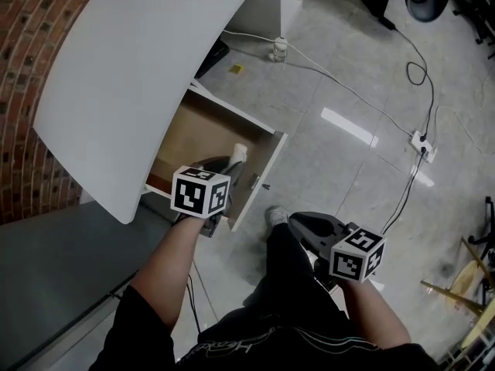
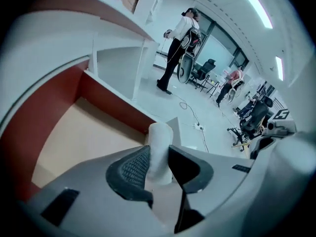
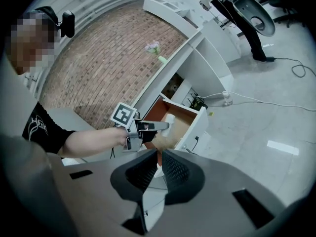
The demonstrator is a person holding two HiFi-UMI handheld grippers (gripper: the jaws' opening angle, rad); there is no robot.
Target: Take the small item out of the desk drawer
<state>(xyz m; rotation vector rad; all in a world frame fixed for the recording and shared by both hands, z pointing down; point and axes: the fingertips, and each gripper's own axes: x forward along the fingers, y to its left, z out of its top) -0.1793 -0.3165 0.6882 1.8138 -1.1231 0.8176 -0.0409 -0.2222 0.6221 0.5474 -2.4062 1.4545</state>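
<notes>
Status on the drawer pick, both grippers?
Left gripper shut on white item, held over the open drawer. Right gripper shut, empty, off to the side. Nothing in the way.

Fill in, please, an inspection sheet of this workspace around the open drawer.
Surface: white curved desk top, over the drawer.
Job's things: open white drawer with wooden floor; small white cylinder held over it.
Clutter: small pale jar on the grey tiled floor.
Grippers: left tool shut on the cylinder; right tool shut, empty.
Cables: white cable running to white power strip.
Surroundings: red brick wall; standing person.
</notes>
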